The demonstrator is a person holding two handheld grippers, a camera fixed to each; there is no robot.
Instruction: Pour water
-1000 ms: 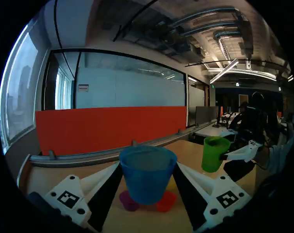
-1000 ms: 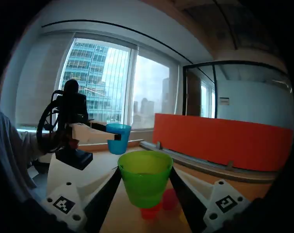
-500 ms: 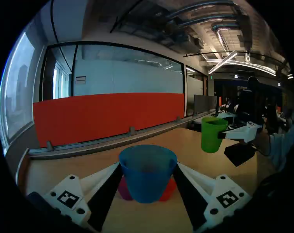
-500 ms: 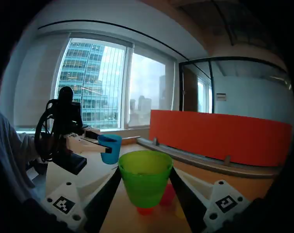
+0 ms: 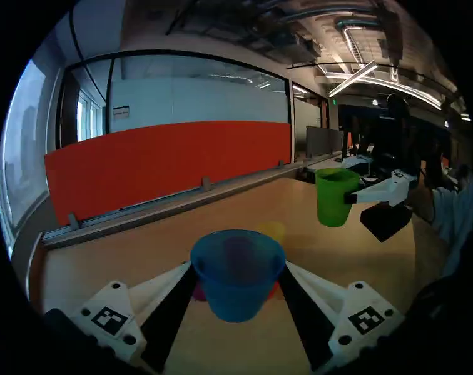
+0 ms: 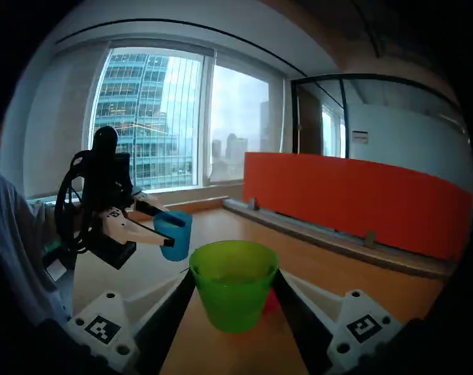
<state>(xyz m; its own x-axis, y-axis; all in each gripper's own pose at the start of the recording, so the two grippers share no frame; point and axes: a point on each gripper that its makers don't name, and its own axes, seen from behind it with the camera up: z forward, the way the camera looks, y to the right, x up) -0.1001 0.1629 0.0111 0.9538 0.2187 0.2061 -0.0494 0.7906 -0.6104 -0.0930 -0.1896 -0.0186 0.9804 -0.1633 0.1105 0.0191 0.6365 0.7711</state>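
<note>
My left gripper (image 5: pixel 238 284) is shut on an upright blue cup (image 5: pixel 238 265), held above the wooden table (image 5: pixel 142 247). My right gripper (image 6: pixel 234 294) is shut on an upright green cup (image 6: pixel 234 278). In the left gripper view the green cup (image 5: pixel 334 197) hangs to the right and farther off, at the tips of the other gripper's white fingers (image 5: pixel 377 192). In the right gripper view the blue cup (image 6: pixel 172 235) is to the left, apart from the green one. I cannot tell whether either cup holds water.
Small cups stand on the table below: a yellow one (image 5: pixel 272 230), a purple one (image 5: pixel 199 291) and a red one (image 5: pixel 273 291) partly hidden behind the blue cup. An orange partition (image 5: pixel 167 159) bounds the table's far side. A person's sleeve (image 6: pixel 14 250) is at the left.
Both views have tipped downward, so more of the tabletop shows and the yellow cup has come into sight. Both cups stay gripped and upright, still apart from each other.
</note>
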